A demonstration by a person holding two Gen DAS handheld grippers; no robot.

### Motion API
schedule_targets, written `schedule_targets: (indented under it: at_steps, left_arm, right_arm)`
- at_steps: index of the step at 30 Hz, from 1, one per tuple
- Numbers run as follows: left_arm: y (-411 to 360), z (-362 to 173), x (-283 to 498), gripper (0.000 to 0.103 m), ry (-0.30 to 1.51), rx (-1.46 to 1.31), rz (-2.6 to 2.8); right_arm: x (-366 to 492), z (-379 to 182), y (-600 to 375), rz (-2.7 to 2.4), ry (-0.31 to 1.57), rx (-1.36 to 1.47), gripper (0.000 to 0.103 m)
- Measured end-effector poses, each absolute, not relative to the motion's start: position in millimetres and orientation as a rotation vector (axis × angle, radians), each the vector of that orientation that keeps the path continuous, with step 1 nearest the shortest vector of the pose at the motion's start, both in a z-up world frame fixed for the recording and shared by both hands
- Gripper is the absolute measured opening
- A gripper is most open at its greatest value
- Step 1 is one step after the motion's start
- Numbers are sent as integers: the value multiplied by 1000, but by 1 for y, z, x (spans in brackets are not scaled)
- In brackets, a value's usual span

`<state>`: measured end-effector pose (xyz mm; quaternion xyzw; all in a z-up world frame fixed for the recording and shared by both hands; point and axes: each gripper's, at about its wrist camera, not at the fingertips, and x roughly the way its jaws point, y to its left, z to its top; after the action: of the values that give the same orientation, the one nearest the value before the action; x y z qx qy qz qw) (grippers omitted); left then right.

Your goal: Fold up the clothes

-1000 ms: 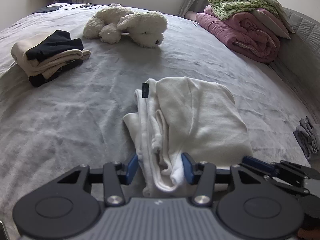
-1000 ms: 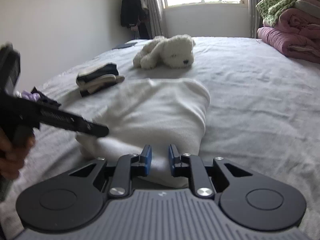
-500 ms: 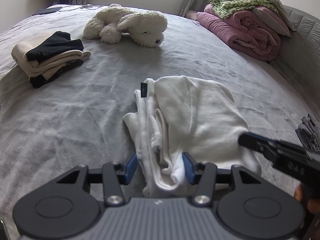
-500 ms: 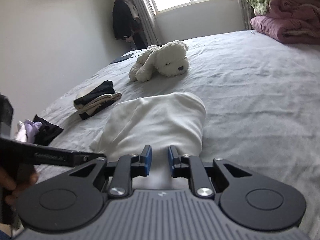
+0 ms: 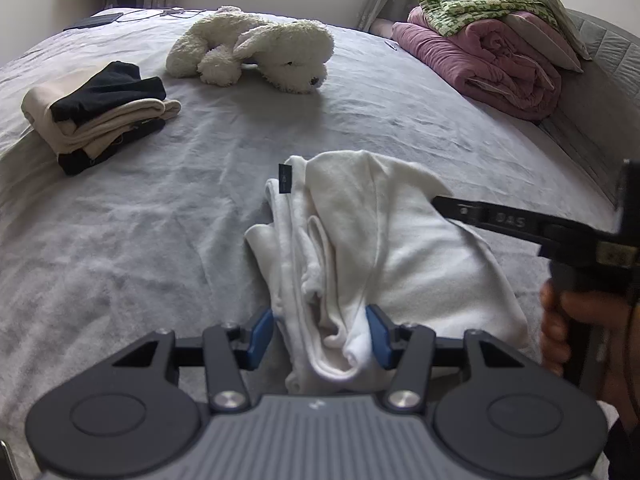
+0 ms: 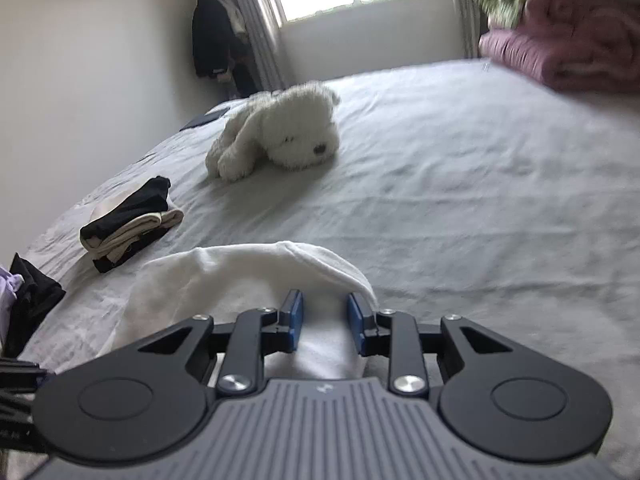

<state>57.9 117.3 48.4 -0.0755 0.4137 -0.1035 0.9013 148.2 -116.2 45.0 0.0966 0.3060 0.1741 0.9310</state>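
A white garment lies folded lengthwise on the grey bed, with a small black tag at its far left corner. My left gripper straddles the bunched near end. Its blue pads stand on either side of the cloth without squeezing it. In the left wrist view my right gripper reaches in from the right over the garment's right side, held by a hand. In its own view the right gripper hovers over the white garment, jaws opening, with cloth lying below and between them.
A stack of folded black and beige clothes sits at the left. A white plush dog lies farther back. Pink and green bedding is piled at the far right. Dark and lilac clothes lie at the bed's left edge.
The right gripper has moved along the garment's right side toward its far end, and its jaws have widened. The left gripper and the garment's near end have not moved.
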Motion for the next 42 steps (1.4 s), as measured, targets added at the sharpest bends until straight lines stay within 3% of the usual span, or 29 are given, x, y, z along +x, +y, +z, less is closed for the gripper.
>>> schedule_targets:
  at_steps: [11, 14, 25, 29, 42]
  left_arm:
    - [115, 50, 58, 53, 857, -147, -210]
    - [117, 50, 58, 55, 858, -153, -213]
    - [123, 52, 55, 57, 854, -185, -224]
    - [126, 52, 54, 57, 859, -182, -228]
    - [137, 49, 59, 60, 881, -237, -233]
  right_arm:
    - [157, 44, -116, 333, 641, 206, 27]
    - [150, 52, -112, 343, 612, 203, 36]
    - [124, 68, -59, 561, 591, 124, 36]
    - [132, 67, -27, 600, 619, -16, 31]
    - [164, 47, -12, 574, 711, 60, 23]
